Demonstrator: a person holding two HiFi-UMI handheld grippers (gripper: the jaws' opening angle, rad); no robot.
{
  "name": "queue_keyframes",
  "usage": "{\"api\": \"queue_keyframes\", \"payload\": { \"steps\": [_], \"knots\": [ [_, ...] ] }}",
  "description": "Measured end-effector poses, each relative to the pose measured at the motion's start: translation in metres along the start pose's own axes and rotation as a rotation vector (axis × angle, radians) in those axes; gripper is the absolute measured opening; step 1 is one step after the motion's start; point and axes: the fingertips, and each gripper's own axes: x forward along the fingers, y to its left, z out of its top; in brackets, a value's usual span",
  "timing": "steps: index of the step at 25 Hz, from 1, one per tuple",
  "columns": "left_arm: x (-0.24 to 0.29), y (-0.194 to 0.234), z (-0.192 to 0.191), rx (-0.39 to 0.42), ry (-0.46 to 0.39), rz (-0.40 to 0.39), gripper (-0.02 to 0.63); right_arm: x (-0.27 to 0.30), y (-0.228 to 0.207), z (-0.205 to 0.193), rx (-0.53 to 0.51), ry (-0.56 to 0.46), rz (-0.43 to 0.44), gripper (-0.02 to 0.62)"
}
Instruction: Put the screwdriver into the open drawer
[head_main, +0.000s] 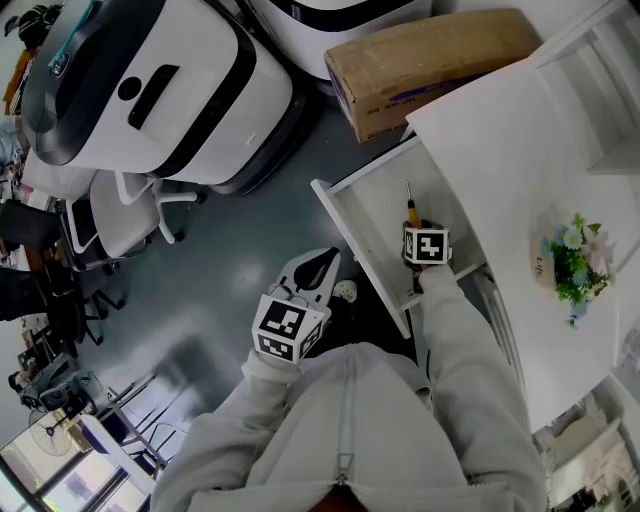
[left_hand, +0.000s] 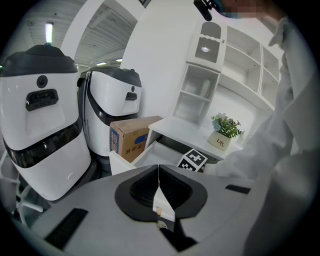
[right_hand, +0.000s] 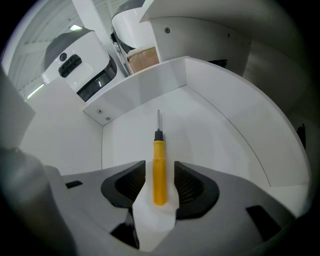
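Inside open drawer (right_hand: 220, 135), screwdriver (right_hand: 159, 175) rests on bottom, tip to 12 o'clock in right gripper view. My right gripper (right_hand: 160, 167) straddles handle, jaws wide, pads clear. My left gripper (left_hand: 159, 175): jaws together, empty.

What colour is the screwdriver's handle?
The screwdriver has a yellow-orange handle with a dark collar at the shaft. The right gripper view shows it best.

- Bright, even indoor light; a ceiling strip lamp (left_hand: 49, 31) glows in the left gripper view.
- Both gripper views bend strongly, with dark vignetted corners.
- The glossy floor (head_main: 200, 300) carries soft reflections; shadows are faint.
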Motion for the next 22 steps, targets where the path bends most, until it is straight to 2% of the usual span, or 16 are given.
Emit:
{"api": "queue_keyframes", "payload": {
  "steps": [6, 16, 22],
  "knots": [
    [0.001, -0.004, 0.000, 0.013, -0.002, -0.011, 0.018, -0.006, 0.000, 0.000, 0.005, -0.012, 0.014, 0.218],
    [-0.006, -0.012, 0.004, 0.047, -0.021, -0.051, 0.018, -0.028, 0.000, -0.002, 0.021, -0.048, -0.009, 0.221],
    [-0.015, -0.015, 0.009, 0.077, -0.042, -0.069, 0.018, -0.049, 0.000, 0.000, 0.039, -0.107, -0.022, 0.221]
  ]
}}
